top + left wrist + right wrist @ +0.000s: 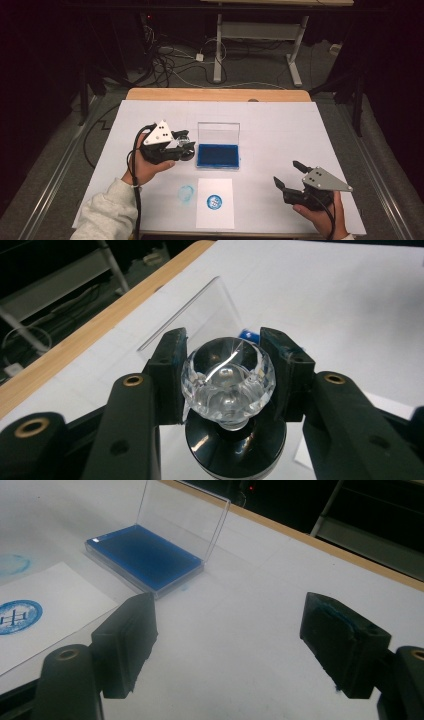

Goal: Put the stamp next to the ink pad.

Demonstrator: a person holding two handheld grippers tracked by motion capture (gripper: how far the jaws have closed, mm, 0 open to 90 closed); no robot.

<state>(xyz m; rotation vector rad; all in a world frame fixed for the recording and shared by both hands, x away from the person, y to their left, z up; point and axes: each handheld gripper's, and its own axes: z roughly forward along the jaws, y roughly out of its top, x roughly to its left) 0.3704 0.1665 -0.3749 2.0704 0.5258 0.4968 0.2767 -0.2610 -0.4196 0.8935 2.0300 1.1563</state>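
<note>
Holding the stamp (228, 380) beside the ink pad (218, 155) in my left tongs (184, 148).

My left jaws are clamped on the stamp's clear faceted knob, its black base hanging just left of the open blue ink pad with its clear lid raised. My right tongs (289, 175) stand wide apart with nothing between them, near the table's (280, 130) right edge. A sheet of paper (215, 202) with a round blue print lies in front of me.

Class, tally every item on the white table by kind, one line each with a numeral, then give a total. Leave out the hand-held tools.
Clear faceted crystal-handled stamp with black base: 1
Open blue ink pad in clear hinged case: 1
White paper sheet with round blue stamp print: 1
Blue ink smudge on table: 1
Total: 4
</note>
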